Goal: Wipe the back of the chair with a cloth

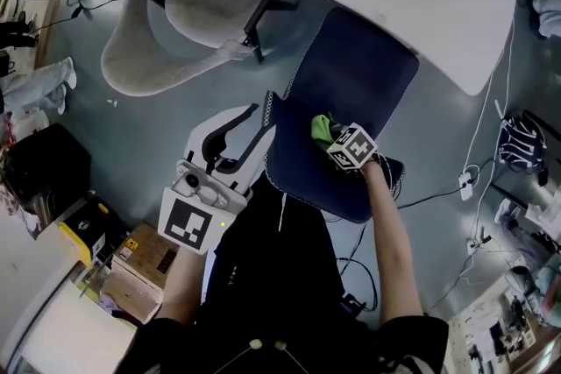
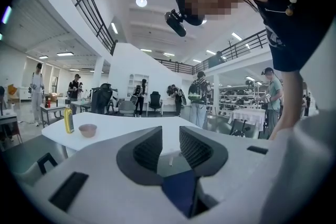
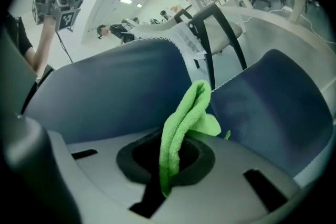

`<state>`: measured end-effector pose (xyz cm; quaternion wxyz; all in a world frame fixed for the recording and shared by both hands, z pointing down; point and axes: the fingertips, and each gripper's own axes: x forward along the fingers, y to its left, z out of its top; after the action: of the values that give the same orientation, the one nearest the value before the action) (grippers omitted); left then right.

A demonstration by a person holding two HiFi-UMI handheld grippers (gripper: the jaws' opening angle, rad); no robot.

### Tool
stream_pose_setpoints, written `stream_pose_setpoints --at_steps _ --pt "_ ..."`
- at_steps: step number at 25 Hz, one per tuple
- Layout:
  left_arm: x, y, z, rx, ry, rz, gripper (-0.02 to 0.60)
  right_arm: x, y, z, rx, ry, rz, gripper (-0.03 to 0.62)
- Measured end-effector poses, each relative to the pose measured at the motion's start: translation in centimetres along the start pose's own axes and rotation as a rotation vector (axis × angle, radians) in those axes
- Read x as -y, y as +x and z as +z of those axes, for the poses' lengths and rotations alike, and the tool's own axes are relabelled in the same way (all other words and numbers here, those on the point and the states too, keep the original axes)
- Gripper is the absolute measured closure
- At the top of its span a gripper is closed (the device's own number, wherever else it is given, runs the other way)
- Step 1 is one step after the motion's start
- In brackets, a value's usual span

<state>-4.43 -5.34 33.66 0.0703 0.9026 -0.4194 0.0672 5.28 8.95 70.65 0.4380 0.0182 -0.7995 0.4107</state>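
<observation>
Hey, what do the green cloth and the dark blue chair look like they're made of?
The bright green cloth, pinched in the right claw, looks like microfibre or terry: it has a fuzzy, matte nap and soft folds. The dark blue chair seems upholstered in woven fabric, matte with no shine, though the weave itself is too fine to confirm.

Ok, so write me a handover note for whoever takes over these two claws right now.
Right claw: shut on the green cloth, which is at the navy chair near where its two padded panels meet.
Left claw: open and empty, held off to the chair's side.
Done: the cloth is gripped and at the chair.
Left: wipe across the chair's back. The pictures do not show how much is already wiped.
</observation>
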Motion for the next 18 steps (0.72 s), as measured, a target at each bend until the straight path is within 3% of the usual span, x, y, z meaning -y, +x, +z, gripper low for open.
stream_pose_setpoints --at_steps 18 --pt "1.4 2.1 4.1 0.07 -0.003 -0.043 0.479 -13.6 -8.1 3.2 0.164 -0.159 0.043 0.576"
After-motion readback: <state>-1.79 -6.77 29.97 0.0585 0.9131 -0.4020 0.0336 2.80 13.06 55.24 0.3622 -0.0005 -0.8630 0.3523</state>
